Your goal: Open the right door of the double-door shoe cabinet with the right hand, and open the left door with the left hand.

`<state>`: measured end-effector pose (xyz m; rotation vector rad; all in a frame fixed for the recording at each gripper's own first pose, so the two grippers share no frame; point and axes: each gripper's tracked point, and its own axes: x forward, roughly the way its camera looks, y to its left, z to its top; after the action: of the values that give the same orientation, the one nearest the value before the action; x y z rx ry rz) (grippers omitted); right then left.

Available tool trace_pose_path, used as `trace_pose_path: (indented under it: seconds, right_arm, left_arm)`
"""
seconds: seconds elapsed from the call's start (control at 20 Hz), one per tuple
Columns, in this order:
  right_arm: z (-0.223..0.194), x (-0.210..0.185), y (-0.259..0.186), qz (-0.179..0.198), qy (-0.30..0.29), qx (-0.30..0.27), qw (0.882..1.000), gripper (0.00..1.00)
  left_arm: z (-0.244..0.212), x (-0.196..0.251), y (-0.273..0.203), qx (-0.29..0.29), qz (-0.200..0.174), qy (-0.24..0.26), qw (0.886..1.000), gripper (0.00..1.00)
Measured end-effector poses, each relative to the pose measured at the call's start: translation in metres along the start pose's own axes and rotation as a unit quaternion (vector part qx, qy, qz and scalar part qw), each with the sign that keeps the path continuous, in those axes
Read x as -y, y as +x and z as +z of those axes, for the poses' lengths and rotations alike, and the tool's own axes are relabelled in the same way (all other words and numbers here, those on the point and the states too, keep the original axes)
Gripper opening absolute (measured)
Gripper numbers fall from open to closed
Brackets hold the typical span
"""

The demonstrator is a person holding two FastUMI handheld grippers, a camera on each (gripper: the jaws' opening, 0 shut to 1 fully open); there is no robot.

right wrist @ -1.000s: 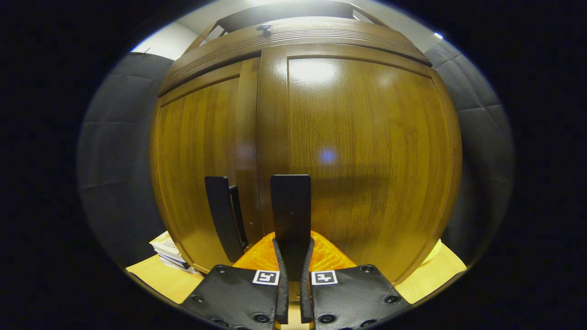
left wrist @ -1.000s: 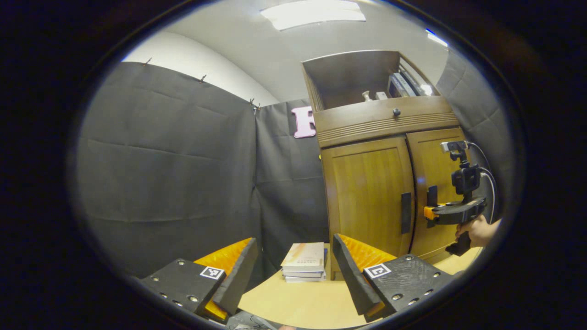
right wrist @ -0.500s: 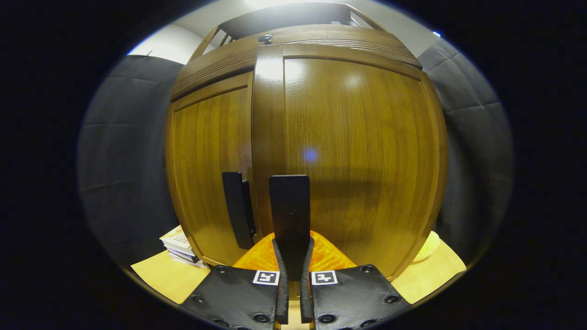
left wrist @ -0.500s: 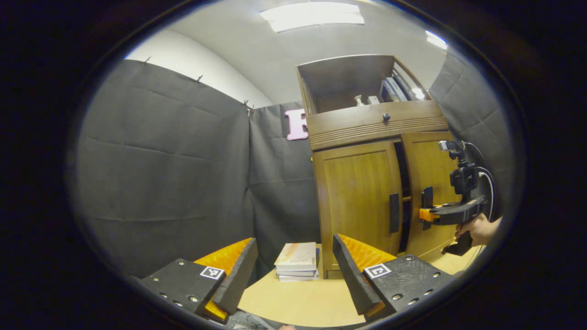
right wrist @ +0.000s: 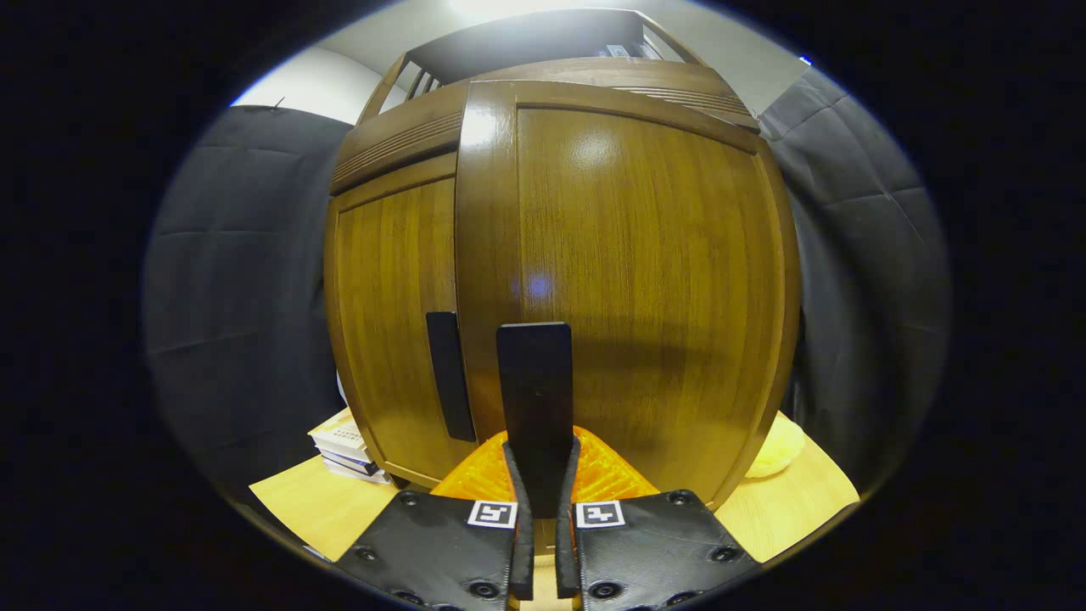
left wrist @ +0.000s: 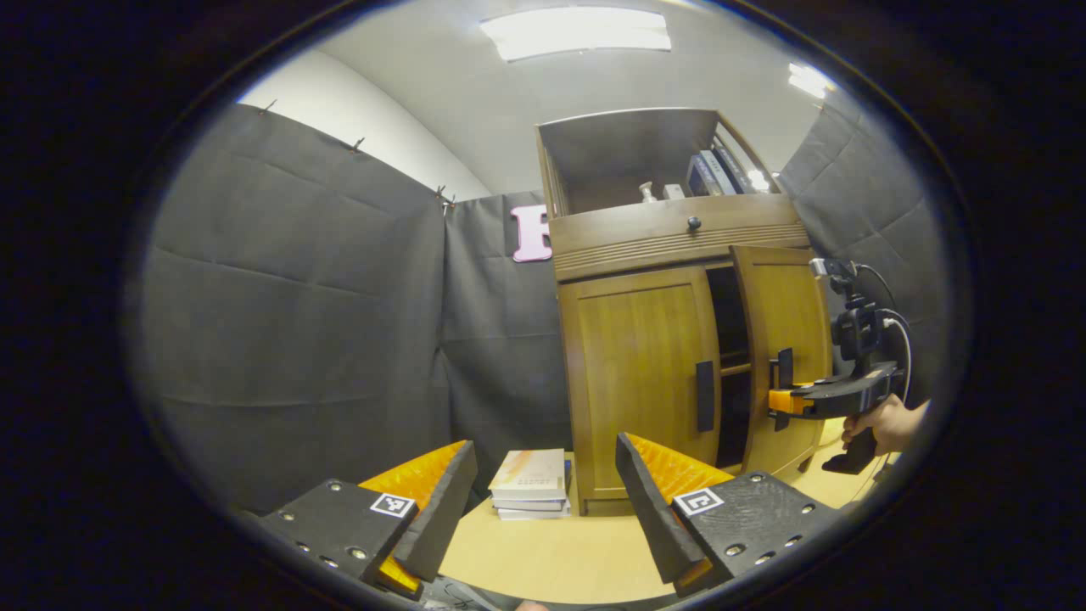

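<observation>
Your right gripper (right wrist: pixel 540 475) is clamped on the right door's handle (right wrist: pixel 534 390) — both fingers pinch the dark vertical bar low in the right gripper view, and from the left gripper view you can see that same gripper (left wrist: pixel 779 399) at the handle with your hand (left wrist: pixel 882 424) behind it. The right door (left wrist: pixel 782 339) stands swung part way out from the shoe cabinet (left wrist: pixel 645 246), with a dark gap between it and the left door (left wrist: pixel 636 373), where a shelf edge shows. The left door sits flush and closed, its own handle (left wrist: pixel 705 395) untouched. Your left gripper (left wrist: pixel 547 484) hangs back, well apart from the cabinet, fingers spread wide and holding nothing. Between those fingers, a stack of books (left wrist: pixel 529 484) lies on the light wooden table (left wrist: pixel 560 556), just beside the cabinet's left corner. Up top, the open shelf holds a few books and small items.
</observation>
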<state>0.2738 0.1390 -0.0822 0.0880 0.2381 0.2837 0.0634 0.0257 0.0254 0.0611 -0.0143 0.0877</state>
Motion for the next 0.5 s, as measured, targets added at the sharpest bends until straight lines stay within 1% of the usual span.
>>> trace_pose_path:
  seconds: [0.5]
  right_arm:
    - [0.002, 0.003, 0.003, -0.007, 0.004, 0.001, 1.0, 0.12]
  left_arm:
    - [0.013, 0.012, -0.007, 0.014, -0.048, -0.005, 0.999, 0.96]
